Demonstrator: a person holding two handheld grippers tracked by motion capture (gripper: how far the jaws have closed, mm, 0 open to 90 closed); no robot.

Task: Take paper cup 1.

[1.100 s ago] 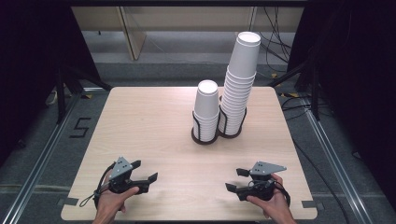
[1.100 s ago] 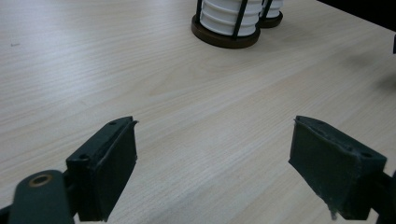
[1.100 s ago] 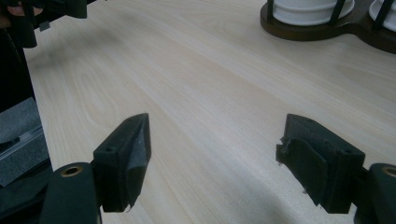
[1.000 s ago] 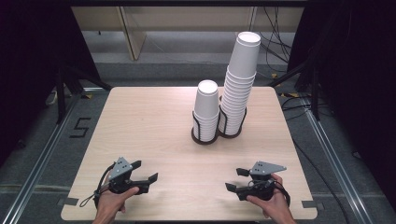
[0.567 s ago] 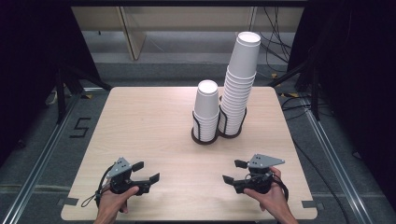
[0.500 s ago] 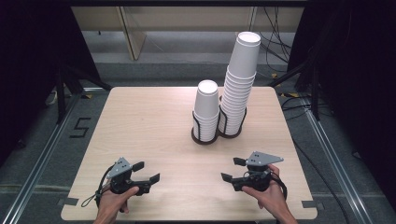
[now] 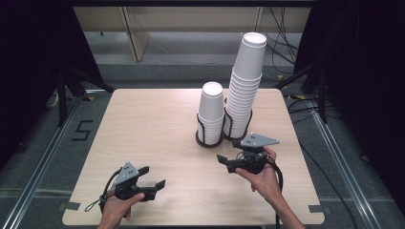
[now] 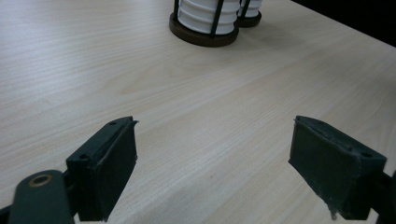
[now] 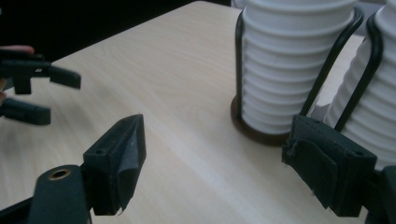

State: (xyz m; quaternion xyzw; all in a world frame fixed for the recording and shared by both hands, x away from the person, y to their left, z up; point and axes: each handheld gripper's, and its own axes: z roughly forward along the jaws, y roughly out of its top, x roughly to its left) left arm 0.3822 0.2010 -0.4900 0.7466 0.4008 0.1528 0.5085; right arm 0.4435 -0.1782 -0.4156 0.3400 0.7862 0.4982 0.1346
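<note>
Two stacks of white paper cups stand in black wire holders at the table's back middle: a short stack (image 7: 211, 112) and, to its right, a tall stack (image 7: 244, 86). My right gripper (image 7: 224, 163) hovers just in front of the holders, open, with nothing between its jaws. In the right gripper view the short stack (image 9: 289, 70) and the tall stack (image 9: 373, 102) loom close beyond that gripper (image 9: 215, 149). My left gripper (image 7: 153, 176) rests near the front left edge, open and empty. In the left gripper view its own jaws (image 8: 215, 154) frame bare wood, with the short stack's holder base (image 8: 204, 23) far off.
The light wooden table (image 7: 143, 124) has wide bare space on its left half. A floor mark "5" (image 7: 82, 130) lies left of it, and cables (image 7: 305, 102) run on the floor at the right. The left gripper (image 9: 32, 88) appears far off in the right gripper view.
My right gripper has lifted off the front of the table and moved toward the cup holders. The left gripper and both cup stacks have stayed put.
</note>
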